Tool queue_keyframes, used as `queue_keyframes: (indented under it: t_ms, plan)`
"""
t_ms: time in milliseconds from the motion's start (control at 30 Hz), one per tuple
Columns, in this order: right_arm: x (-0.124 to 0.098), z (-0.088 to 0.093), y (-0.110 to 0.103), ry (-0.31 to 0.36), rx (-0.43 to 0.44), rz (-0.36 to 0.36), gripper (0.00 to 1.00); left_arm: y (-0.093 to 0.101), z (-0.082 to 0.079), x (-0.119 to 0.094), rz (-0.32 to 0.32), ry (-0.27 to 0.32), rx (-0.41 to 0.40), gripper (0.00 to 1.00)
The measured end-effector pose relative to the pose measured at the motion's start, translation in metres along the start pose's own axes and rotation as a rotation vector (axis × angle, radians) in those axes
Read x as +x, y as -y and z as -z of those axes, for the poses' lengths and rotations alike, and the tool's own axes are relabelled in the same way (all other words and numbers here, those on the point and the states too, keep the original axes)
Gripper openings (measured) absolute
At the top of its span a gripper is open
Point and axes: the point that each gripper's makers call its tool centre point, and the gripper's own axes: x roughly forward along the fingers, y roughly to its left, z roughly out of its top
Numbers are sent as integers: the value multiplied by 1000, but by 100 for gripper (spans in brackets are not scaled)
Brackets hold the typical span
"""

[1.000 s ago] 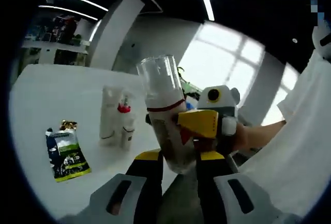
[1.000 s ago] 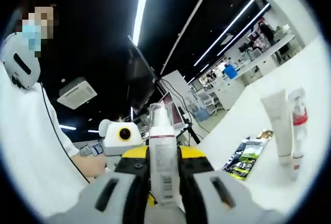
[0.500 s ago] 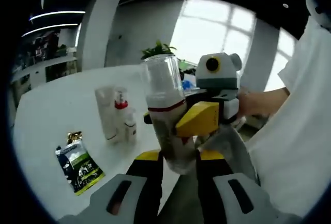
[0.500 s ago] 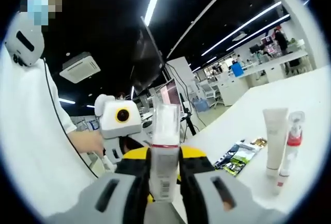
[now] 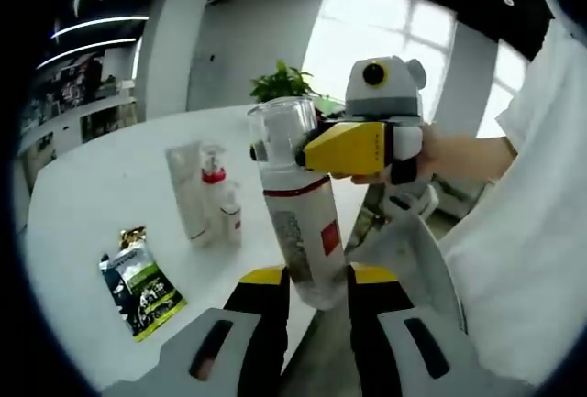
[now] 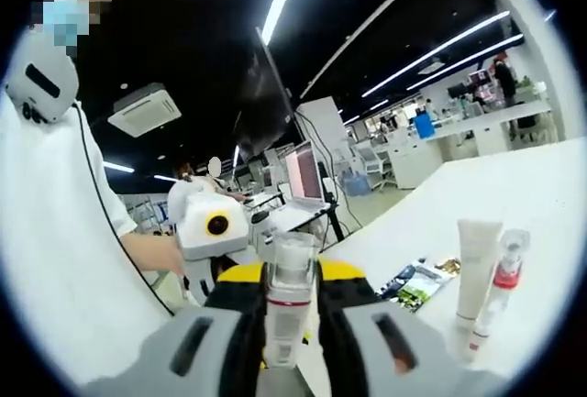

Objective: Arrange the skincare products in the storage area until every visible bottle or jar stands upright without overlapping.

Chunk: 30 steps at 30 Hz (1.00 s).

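Observation:
A white bottle [image 5: 303, 223] with a red band and a clear cap is held in the air between both grippers. My left gripper [image 5: 318, 278] is shut on its lower body. My right gripper [image 5: 284, 145] comes in from the right and is shut on the clear cap. In the right gripper view the same bottle [image 6: 286, 310] points cap first out of my right gripper [image 6: 291, 278]. A white tube [image 5: 188, 193] and a small spray bottle [image 5: 216, 186] with a red collar stand upright side by side on the white table [image 5: 92, 186].
A dark green sachet [image 5: 142, 282] lies flat on the table near its front edge, left of the tube. In the right gripper view the tube [image 6: 475, 259], spray bottle [image 6: 500, 287] and sachet [image 6: 417, 282] sit to the right. A person in white stands close by.
My right gripper has shifted from the bottle's body, below the red band, up to the clear cap. The left gripper keeps its hold. Both views have swung a little.

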Motion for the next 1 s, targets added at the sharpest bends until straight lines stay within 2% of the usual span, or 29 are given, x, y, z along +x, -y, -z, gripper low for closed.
queue_keyframes:
  t_ms: [267,467,700,867,1000]
  plan:
    - [-3,1,-10,-36,-36,-62,17,-1,1,1,-3,-12,34,21]
    - [-5,-4,-19,-43,-79,-128,17,6,-7,-3,37,-44,119,20]
    - [-2,2,-29,-73,-120,-188,17,10,-27,-10,89,-48,185,21]
    - [-3,2,-33,-57,-135,-226,17,14,-26,-13,124,-88,227,20]
    - [-5,5,-38,-78,-166,-266,17,17,-24,-14,150,-119,251,18]
